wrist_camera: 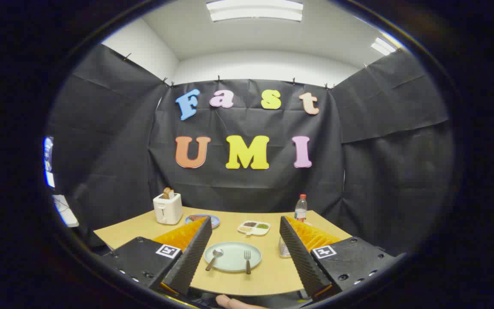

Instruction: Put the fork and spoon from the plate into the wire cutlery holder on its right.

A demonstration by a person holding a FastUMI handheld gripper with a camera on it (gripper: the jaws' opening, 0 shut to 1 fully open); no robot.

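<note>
- Gripper (245,253) fingers spread wide, holding nothing, above the plate (232,256).
- Spoon (214,258) and fork (247,261) lie on the plate.
- Wire cutlery holder (283,248) stands just right of the plate, partly hidden.

Vantage: riding on my gripper (245,253), fingers spread wide apart, empty.
Facing: forward over the light wooden table (272,274), near its front edge.
</note>
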